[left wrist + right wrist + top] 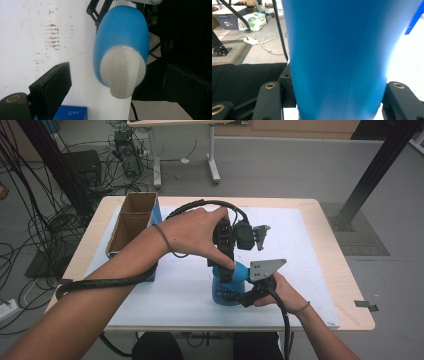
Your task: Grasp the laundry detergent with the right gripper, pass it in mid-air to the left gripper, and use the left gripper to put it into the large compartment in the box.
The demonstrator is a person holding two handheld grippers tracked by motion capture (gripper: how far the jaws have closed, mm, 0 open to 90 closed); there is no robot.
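White mat on the table has the blue bottle standing on it, my right gripper clamped round its body, my left gripper wide open over the pale cap, so any off-center bite could slip and tip it.

Even, soft indoor light is falling from overhead in the high view, leaving the white table mat bright and shadows faint. The left gripper view is rendering the white cap of the blue plastic bottle soft and out of focus, with the mat nearly overexposed. In the right gripper view, glare is whitening the right side beside the bottle.
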